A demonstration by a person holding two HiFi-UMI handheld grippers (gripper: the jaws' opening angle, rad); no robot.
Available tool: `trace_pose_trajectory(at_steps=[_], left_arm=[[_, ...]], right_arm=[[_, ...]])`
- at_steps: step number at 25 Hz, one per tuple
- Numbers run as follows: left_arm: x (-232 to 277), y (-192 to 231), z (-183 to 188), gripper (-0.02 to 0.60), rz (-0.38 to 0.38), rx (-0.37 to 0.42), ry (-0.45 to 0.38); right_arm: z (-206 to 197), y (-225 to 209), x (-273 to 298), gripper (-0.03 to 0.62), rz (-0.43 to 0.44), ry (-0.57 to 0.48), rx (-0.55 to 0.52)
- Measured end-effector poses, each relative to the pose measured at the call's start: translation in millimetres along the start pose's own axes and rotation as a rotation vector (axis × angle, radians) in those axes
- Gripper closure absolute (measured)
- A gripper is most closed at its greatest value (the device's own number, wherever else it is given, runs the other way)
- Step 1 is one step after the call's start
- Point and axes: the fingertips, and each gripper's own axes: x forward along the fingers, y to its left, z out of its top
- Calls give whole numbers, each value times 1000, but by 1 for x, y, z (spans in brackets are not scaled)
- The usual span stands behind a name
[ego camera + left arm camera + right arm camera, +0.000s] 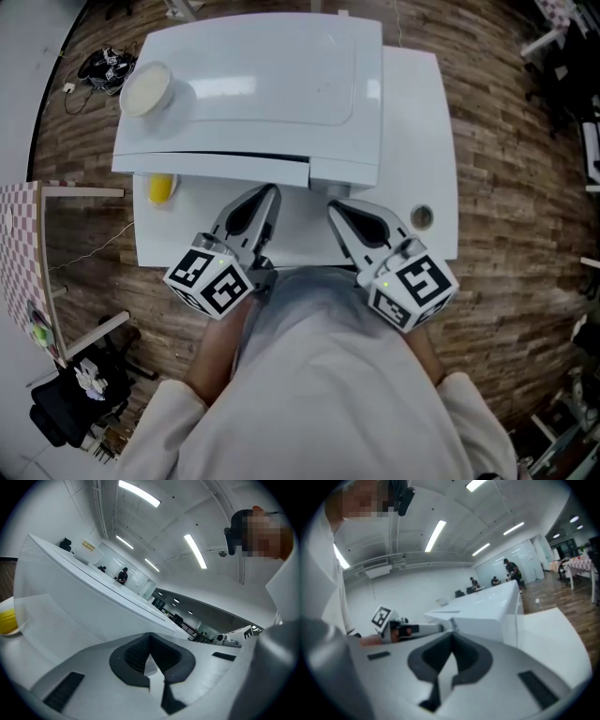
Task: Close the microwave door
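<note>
Found the white box-shaped microwave (253, 84) standing on a white rectangular table (417, 112), directly ahead of both tools. Found its flat white door (211, 169) along the front face, swung almost home. Read it, from the dark seam above, as a little proud of the body, more so towards the control-panel side. Judged the step in hand as the last push to latch, not yet begun.

Found the left grey two-jaw gripper (270, 195) held low before the door and clear of it, jaws together on nothing. Found the right grey two-jaw gripper (336, 210) just beside it, before the panel side, likewise pressed closed and empty.

Next move, as judged: carry a closed tip forward onto the door's free end and press squarely until flush, without any grasp.

Noted bare table between tips and door. Noted a yellow rounded object (161, 187) on the table beneath the door's left end, probably outside the short remaining sweep. Noted a cream round bowl (145, 89) on the microwave top, liable to shift under a hard slam
</note>
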Motion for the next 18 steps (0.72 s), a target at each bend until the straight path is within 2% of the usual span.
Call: trace_pose_trajectory(at_steps=[18], left_arm=[[10, 4, 7, 565, 10, -45, -21]], right_arm=[[-9, 4, -4, 577, -4, -4, 34]])
